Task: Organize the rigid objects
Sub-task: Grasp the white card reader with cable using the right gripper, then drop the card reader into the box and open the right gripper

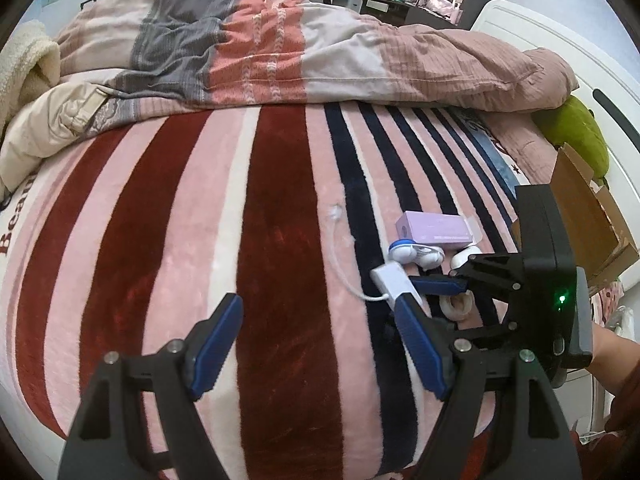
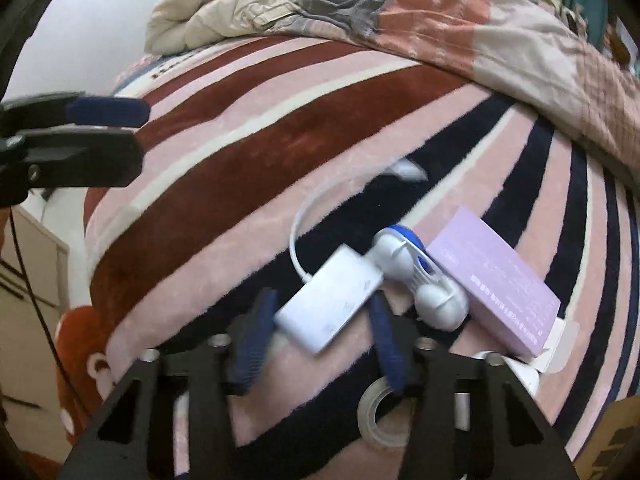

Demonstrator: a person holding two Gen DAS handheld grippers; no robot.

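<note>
**Sorting barely begun**

We close our right gripper [image 2: 324, 344] around the adapter [image 2: 330, 300] on the blanket [image 2: 240, 152]; contact looks near, unconfirmed. Box [image 2: 496, 280], tape [image 2: 380, 416] lie unsorted beside it. Left gripper [image 1: 320, 344] hangs apart, empty.

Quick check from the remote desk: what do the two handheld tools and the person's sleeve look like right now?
Both tools are black plastic frames with silver screw heads and ribbed blue pads on two fingers. The left tool shows this plainly in its own view. The right tool carries a boxy black housing with a lit green indicator. Behind it, a dark red sleeve shows at the frame edge. No cables are visible on either.
</note>
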